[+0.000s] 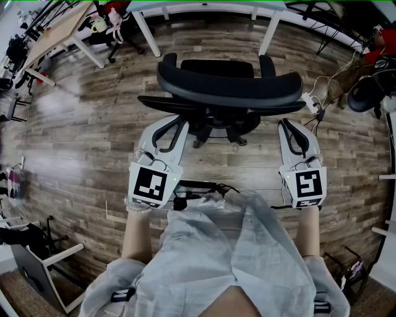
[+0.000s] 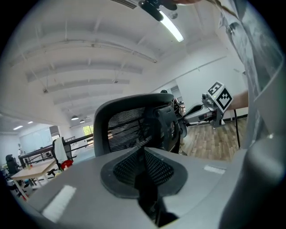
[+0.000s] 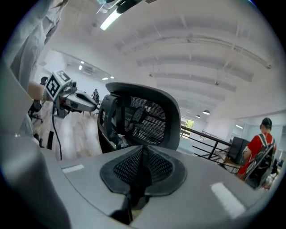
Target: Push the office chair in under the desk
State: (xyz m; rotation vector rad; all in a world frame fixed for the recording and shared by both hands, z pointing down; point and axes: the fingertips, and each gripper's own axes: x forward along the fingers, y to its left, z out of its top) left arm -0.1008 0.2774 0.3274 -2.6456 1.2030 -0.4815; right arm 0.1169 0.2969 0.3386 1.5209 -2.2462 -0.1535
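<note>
The black office chair (image 1: pixel 229 83) stands with its mesh back toward me. In front of it is the white desk (image 1: pixel 204 8), and the seat is out from under it. My left gripper (image 1: pixel 177 122) is shut and empty, its tips just behind the chair's left rear edge. My right gripper (image 1: pixel 285 124) is also shut and empty, behind the right rear edge. Whether either one touches the chair I cannot tell. In the left gripper view the backrest (image 2: pixel 129 129) rises above the closed pads (image 2: pixel 154 167). The right gripper view shows the backrest (image 3: pixel 147 118) beyond its closed pads (image 3: pixel 156 170).
A wooden table (image 1: pixel 55 31) with gear stands at the far left. Cables and a power strip (image 1: pixel 312 102) lie on the wood floor right of the chair, near a dark bag (image 1: pixel 365 93). A white frame (image 1: pixel 46 266) stands at lower left. A person in red (image 3: pixel 257 147) is far off.
</note>
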